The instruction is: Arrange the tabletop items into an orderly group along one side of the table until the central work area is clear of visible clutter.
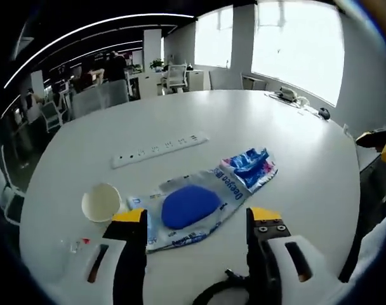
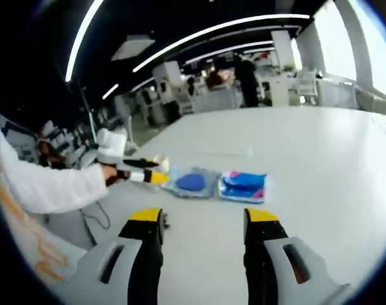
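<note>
A clear plastic bag with blue and red print lies on the white round table, a blue round lump inside it. My left gripper hovers just above the bag's near edge, jaws wide apart and empty. A white paper cup stands left of the bag. A white power strip lies beyond. In the right gripper view the same bag lies ahead of my right gripper, open and empty. The left gripper shows there too, held by a white-sleeved arm.
A small clear wrapper with a red spot lies near the table's left front edge. Cables and a dark object sit at the far right of the table. Office chairs and desks stand beyond the table.
</note>
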Tool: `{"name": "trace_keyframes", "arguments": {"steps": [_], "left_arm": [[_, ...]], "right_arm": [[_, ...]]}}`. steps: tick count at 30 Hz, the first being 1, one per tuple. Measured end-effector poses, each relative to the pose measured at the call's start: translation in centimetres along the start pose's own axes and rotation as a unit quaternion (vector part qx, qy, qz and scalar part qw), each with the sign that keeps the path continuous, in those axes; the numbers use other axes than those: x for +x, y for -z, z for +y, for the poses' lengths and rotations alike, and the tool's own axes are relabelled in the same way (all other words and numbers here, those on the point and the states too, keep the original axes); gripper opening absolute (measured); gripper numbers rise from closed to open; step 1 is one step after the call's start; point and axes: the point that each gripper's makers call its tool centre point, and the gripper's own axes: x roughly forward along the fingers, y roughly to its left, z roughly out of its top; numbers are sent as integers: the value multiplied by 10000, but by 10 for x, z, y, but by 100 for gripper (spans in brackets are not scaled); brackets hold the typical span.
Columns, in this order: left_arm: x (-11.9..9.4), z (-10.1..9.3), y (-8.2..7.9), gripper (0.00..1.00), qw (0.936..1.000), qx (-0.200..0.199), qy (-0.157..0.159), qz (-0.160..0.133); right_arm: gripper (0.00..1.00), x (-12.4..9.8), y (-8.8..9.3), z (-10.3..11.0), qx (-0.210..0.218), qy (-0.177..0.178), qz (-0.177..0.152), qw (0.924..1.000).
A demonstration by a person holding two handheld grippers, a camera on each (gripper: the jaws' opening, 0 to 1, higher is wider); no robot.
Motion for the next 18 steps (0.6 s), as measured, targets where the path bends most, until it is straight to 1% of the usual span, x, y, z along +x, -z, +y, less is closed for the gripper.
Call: {"name": "trace_keyframes", "arguments": {"steps": [2, 3, 4, 7, 9, 11, 12, 13, 15, 17, 18], "left_arm": [[-14, -2, 10, 74, 9998, -206, 37, 16], [-25, -2, 20, 76, 9994, -338, 30, 64], [-35, 2, 30, 76, 9992, -382, -55, 72], [-57, 9, 50, 75, 9972, -668, -298, 153], [-77, 17, 64, 75, 9904, -1256, -573, 0], [-86, 19, 75, 75, 9845, -1604, -701, -76], [-91, 21, 81, 75, 9820, -1713, -792, -83], [-97, 25, 92, 75, 9786, -1827, -943, -54], [-107, 30, 106, 74, 9717, -2047, -1175, -17], [-111, 34, 110, 74, 9658, -2266, -1257, -104], [-114, 34, 109, 74, 9647, -2326, -1221, -163]], "right_arm": [[45, 0, 2, -2, 166, 1, 19, 9999], [45, 0, 2, -3, 189, 19, -15, 9998], [46, 0, 2, -3, 222, 35, -41, 9997], [45, 2, 7, -2, 307, -1, 47, 9995], [45, 5, 10, 1, 274, -68, 117, 9995], [44, 8, 12, 3, 272, -132, 179, 9994], [44, 9, 13, 4, 273, -158, 218, 9993], [44, 10, 12, 5, 248, -185, 238, 9992], [44, 12, 7, 8, 237, -233, 194, 9993], [44, 14, 4, 9, 226, -269, 157, 9993], [43, 16, 3, 10, 205, -278, 160, 9993]]}}
